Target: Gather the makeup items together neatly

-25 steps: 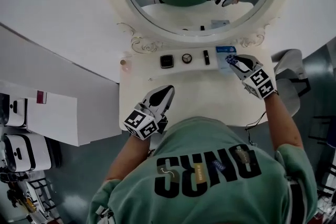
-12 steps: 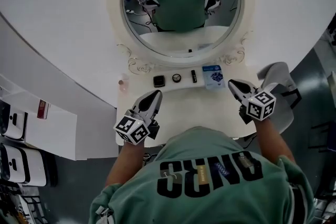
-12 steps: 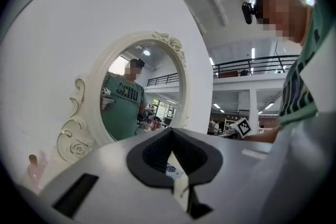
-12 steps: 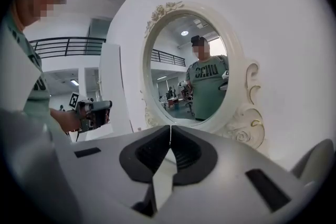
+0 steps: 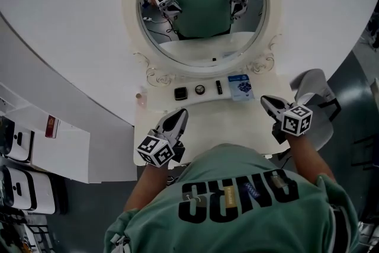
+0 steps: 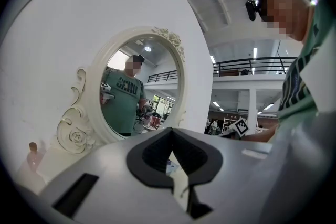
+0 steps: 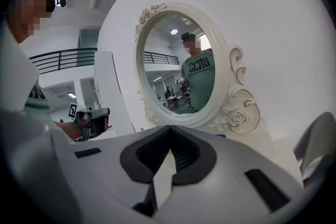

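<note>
Fingers point(image 6: 152, 155) of the left gripper point(image 5: 179, 114) are clenched, tips meeting, nothing between them. Fingers point(image 7: 186, 157) of the right gripper point(image 5: 265, 99) are clenched too, and empty. That makes two grippers, both low over the near part of the white worktop point(image 5: 219, 121), the left near its left front edge and the right at its right edge. Neither touches any item.

Four makeup items sit in one row along the back of the worktop, just under the mirror point(image 5: 195, 71). From left to right:
- one square black compact point(image 5: 180, 93)
- one round compact point(image 5: 200, 89)
- one black tube point(image 5: 219, 87)
- one blue-and-white packet point(image 5: 241, 86)

The first three are close together with small gaps; the packet is a bit further right. One small pinkish bottle point(image 5: 140, 95) stands alone at the back left corner, apart from the row.

There is one round mirror with a carved cream frame. It reflects the person point(image 5: 237, 198) in a green shirt and both grippers. One grey chair point(image 5: 314, 89) is beside the worktop on the right.
</note>
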Demonstrator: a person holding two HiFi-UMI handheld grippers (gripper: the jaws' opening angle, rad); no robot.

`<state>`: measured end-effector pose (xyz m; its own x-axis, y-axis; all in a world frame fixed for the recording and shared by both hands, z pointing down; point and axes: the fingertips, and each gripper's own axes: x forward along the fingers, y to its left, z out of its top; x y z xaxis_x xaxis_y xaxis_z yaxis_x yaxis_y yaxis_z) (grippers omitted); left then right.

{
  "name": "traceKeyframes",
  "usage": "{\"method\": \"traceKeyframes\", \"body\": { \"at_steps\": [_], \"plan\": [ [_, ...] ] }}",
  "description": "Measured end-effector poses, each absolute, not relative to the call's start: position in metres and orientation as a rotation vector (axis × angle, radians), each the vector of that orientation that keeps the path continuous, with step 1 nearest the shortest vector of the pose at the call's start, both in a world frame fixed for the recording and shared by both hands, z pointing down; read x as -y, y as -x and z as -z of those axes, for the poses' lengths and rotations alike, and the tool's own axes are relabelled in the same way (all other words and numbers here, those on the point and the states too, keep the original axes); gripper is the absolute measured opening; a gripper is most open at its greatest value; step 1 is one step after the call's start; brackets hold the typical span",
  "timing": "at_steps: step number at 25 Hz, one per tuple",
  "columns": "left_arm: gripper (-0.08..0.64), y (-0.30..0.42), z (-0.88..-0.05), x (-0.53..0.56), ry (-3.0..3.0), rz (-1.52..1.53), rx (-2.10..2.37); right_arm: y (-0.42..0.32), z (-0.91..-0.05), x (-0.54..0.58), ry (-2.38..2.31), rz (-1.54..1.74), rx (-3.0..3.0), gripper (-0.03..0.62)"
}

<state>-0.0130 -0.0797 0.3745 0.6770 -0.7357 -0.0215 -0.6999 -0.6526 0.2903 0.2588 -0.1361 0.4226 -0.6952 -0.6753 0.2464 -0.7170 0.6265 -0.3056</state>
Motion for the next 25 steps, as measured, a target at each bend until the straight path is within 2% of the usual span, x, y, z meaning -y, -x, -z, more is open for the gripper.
{"method": "traceKeyframes", "body": {
  "at_steps": [25],
  "plan": [
    [0.008, 0.028, -0.372, 0.067, -2.63, 0.206, 1.176, -0.247, -0.422, 0.131, -1.147, -0.514, 2.708, -0.008]
  ]
}}
